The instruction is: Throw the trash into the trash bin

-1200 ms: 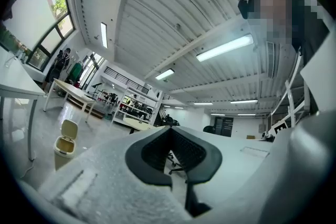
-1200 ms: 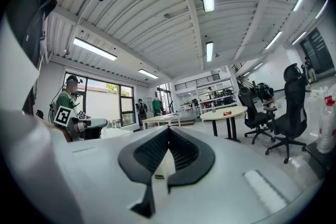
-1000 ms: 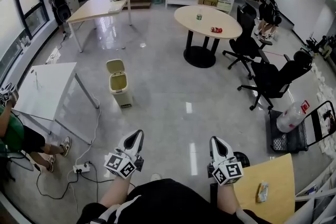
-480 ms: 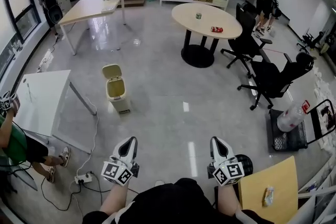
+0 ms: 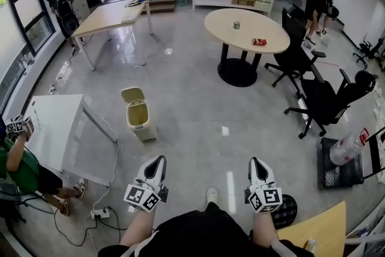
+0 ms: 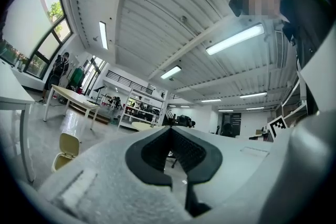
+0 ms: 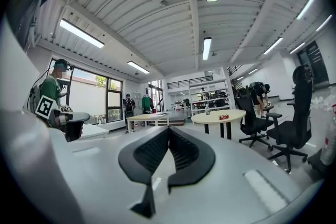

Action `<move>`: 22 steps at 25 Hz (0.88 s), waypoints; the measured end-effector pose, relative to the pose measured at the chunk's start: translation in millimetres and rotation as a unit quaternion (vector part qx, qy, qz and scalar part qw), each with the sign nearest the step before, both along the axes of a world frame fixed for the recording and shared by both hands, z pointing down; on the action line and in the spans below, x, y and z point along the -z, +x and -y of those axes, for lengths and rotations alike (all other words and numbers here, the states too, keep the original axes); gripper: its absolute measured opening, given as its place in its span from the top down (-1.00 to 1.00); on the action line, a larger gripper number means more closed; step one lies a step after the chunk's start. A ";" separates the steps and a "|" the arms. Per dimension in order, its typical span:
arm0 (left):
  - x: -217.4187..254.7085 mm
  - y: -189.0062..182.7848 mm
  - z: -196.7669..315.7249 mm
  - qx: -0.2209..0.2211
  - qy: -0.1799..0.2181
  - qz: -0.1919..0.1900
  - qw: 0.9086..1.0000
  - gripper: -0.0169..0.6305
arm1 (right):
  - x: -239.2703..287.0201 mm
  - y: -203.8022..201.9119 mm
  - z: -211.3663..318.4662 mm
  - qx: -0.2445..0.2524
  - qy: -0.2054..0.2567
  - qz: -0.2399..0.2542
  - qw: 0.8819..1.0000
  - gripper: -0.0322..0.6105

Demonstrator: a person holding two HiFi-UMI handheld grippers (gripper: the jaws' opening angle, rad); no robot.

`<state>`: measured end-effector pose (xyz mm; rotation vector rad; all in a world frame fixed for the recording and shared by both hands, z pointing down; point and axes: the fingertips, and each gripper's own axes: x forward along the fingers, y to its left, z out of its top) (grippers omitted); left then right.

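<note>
In the head view both grippers are held out low in front of me, over the grey floor. My left gripper (image 5: 157, 161) is shut with nothing in it, and so is my right gripper (image 5: 255, 161). A cream trash bin (image 5: 137, 120) with its lid up stands on the floor ahead of the left gripper; the left gripper view shows the trash bin (image 6: 67, 149) low at the left. Far ahead, a round table (image 5: 271, 39) bears a red wrapper (image 5: 259, 41) and a small bottle (image 5: 236, 25). The right gripper view shows the red wrapper (image 7: 224, 116) on that round table (image 7: 218, 115).
Black office chairs (image 5: 328, 102) stand right of the round table. A white table (image 5: 51, 129) and a seated person (image 5: 18, 165) are at the left, with a power strip and cables (image 5: 99, 212) on the floor. A wooden tabletop (image 5: 319, 232) is at the lower right.
The whole view has shifted forward across the floor: the bin and the round table sit nearer and lower in the picture. Both grippers keep their shut pose in front of me.
</note>
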<state>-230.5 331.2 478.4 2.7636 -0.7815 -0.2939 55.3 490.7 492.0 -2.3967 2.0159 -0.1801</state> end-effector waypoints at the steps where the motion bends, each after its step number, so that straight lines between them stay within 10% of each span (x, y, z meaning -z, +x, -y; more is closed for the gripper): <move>1: 5.7 12.1 7.0 0.001 0.002 -0.006 1.000 0.94 | 0.1 9.4 13.7 0.007 0.002 0.003 1.000 0.87; 22: -5.1 217.7 83.8 -0.053 0.012 0.023 0.998 0.94 | -14.7 192.6 85.5 -0.025 0.007 0.042 0.999 0.42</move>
